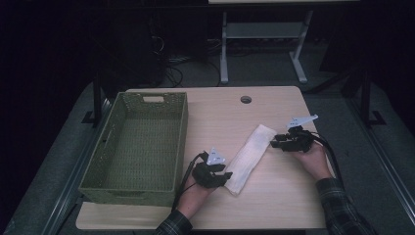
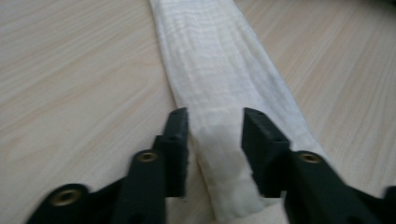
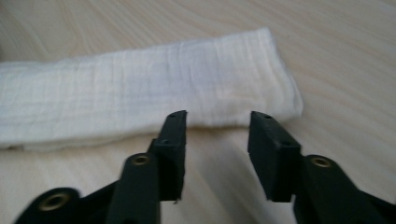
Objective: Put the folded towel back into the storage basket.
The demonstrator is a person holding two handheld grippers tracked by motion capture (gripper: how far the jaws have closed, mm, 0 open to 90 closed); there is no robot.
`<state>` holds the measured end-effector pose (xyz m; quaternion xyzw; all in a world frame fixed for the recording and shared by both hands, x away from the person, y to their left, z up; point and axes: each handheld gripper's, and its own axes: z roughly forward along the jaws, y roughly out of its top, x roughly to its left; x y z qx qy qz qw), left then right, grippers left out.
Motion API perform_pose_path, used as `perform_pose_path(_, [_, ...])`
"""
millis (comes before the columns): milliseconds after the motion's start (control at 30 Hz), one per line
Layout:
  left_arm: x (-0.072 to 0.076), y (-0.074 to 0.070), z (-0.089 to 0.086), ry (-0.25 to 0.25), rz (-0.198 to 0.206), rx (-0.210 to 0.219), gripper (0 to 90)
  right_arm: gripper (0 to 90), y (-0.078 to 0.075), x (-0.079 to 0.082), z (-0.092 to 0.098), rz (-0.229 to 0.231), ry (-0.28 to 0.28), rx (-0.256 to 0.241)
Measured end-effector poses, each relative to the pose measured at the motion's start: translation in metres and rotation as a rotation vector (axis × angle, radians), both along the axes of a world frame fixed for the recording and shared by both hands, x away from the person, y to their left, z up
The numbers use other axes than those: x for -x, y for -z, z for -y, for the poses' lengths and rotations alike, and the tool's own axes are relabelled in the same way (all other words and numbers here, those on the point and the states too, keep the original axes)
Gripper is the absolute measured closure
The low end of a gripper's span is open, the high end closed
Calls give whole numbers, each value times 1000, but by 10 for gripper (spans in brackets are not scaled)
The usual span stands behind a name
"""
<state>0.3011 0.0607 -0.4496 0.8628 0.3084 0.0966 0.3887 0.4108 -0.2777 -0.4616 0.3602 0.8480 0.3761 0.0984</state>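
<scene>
A long folded white cloth (image 1: pixel 248 157) lies at a slant on the wooden table (image 1: pixel 274 205). My left gripper (image 1: pixel 226 175) is at the cloth's near end. In the left gripper view the left gripper (image 2: pixel 215 116) is open, its jaws standing on either side of the cloth (image 2: pixel 224 70), which is narrow there. My right gripper (image 1: pixel 274 142) is beside the cloth's far end. In the right gripper view the right gripper (image 3: pixel 217 116) is open and holds nothing, its tips just short of the long edge of the cloth (image 3: pixel 140 88).
An empty green woven basket (image 1: pixel 180 147) stands on the table's left part, close to my left hand. A round cable hole (image 1: pixel 246 99) sits near the far edge. Beyond the table, the white legs of another desk (image 1: pixel 224 54) stand on the dark floor.
</scene>
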Motion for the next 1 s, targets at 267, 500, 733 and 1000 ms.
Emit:
perform_pose_path(267, [-14,2,7,-24,5,-88,890,363,-3,32,7,3,4,14])
perform_pose_path(500, [-14,10,14,33,-23,-125,894,335,-3,37,7,15,-2,-1])
perform_pose_path(733, [-1,9,25,121,-35,-143,895,335,-2,36,6,39,0,-10])
perform_pose_path(1000, [17,9,44,222,-45,-135,894,337,1,36,6,50,-21,1])
